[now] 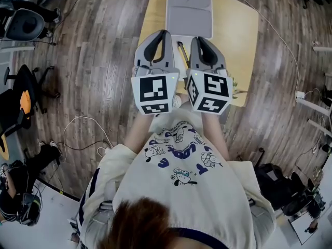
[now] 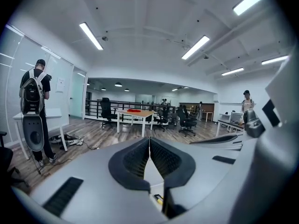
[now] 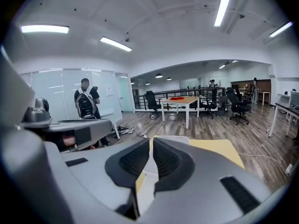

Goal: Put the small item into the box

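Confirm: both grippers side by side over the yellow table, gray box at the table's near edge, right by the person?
Not quite. The gray box sits at the far end of the yellow table, beyond the grippers, not at its near edge; the head view shows it. The rest holds: the left gripper and right gripper are side by side over the table.

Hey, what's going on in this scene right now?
A person stands at a small wooden table, holding the left gripper and the right gripper side by side over it. Both grippers have their fingers closed with nothing between them. A slim yellow and black item lies on the table between the two grippers, and the grey box sits at the table's far end. The item has not yet been picked up.
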The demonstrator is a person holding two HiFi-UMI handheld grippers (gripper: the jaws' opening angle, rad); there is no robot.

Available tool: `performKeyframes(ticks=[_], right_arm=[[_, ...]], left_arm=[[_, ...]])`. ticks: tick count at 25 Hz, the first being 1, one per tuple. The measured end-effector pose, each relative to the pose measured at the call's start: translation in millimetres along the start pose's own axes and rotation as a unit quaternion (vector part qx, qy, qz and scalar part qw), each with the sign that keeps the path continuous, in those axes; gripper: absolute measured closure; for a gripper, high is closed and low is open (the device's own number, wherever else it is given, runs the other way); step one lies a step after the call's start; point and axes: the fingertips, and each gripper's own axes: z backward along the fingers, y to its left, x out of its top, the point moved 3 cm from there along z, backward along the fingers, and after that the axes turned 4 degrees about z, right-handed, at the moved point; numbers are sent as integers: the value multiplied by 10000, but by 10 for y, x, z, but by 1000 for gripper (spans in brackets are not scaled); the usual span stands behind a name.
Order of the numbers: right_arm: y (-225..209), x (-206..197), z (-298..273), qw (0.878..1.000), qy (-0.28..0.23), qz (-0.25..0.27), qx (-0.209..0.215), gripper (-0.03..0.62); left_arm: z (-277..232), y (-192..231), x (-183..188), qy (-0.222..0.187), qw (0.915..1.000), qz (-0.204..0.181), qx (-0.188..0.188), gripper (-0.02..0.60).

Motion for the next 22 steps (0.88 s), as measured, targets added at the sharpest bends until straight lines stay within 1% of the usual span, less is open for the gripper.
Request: performKeyframes(ticks=[6, 14, 22], right_arm=[[48, 277, 140, 9986, -515, 86, -26, 551], [132, 515, 363, 9938, -1099, 175, -23, 551], [162, 562, 459, 9910, -1319, 208, -22, 551]], left_arm=[[128, -34, 200, -333, 9994, -76, -11, 563], [290, -78, 403, -662, 9976, -184, 3, 563], [352, -135, 459, -777, 9967, -226, -54, 563]])
